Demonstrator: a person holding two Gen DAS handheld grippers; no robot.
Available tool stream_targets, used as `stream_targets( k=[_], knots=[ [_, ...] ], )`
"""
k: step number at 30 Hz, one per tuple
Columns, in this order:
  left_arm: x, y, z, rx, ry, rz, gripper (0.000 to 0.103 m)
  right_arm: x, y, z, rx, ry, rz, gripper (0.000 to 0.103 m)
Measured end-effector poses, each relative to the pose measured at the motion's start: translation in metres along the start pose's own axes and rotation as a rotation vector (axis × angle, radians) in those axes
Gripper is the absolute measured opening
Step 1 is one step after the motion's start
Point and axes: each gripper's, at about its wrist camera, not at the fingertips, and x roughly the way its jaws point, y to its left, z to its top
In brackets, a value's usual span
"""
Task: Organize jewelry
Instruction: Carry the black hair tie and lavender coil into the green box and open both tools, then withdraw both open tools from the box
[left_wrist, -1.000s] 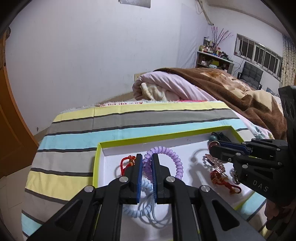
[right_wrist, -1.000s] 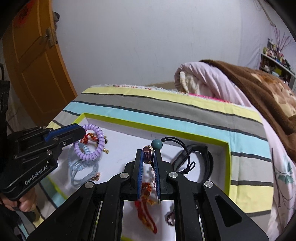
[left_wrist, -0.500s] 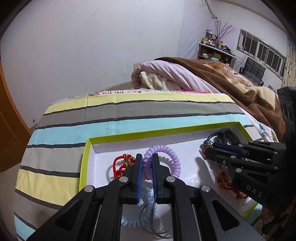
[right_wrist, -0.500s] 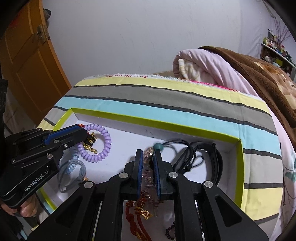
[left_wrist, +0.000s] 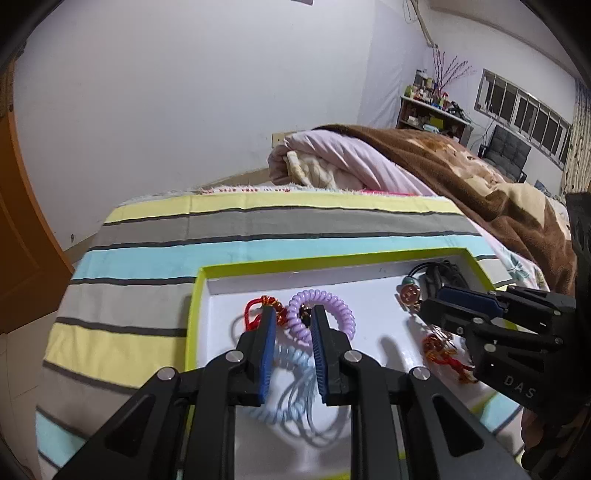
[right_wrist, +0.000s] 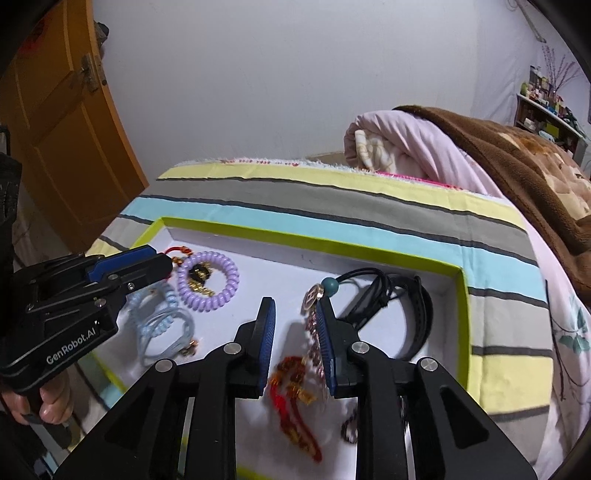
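A white tray with a lime green rim (left_wrist: 332, 258) lies on a striped cloth. My left gripper (left_wrist: 293, 323) hovers low over its left part. Its jaws are opening, and the purple coil bracelet (left_wrist: 332, 297) lies on the tray floor partly between them, with the pads off it. A pale blue coil (left_wrist: 291, 369) and a red knotted cord (left_wrist: 255, 308) lie beside it. My right gripper (right_wrist: 295, 317) is over the tray's middle, its jaws opening too. A chain with a round charm (right_wrist: 313, 296) and a teal bead rests loosely along its right finger.
A black cord and strap (right_wrist: 410, 306) fill the tray's right corner, and a red tasselled charm (right_wrist: 291, 391) lies near the front. A rolled pink quilt and brown blanket (right_wrist: 517, 166) lie behind the cloth. An orange door (right_wrist: 55, 129) stands at the left.
Both grippers were shut, the left on the purple coil and the right on the charm chain. Both jaws have now spread, and the two pieces lie in the tray.
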Motion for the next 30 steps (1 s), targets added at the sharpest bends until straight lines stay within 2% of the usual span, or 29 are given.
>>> stream_targets(
  k=[11, 18, 30],
  knots=[
    [-0.069, -0.011, -0.03, 0.007, -0.088, 0.011, 0.022, -0.074, 0.022, -0.033, -0.025, -0.098, -0.018, 0.024],
    [-0.11, -0.023, -0.057, 0.01, -0.123, -0.001, 0.022, -0.124, 0.044, -0.067, -0.047, -0.165, -0.02, 0.024],
    [-0.159, -0.036, -0.106, -0.005, -0.168, 0.02, 0.022, -0.178, 0.064, -0.123, -0.059, -0.219, -0.054, 0.024]
  ],
)
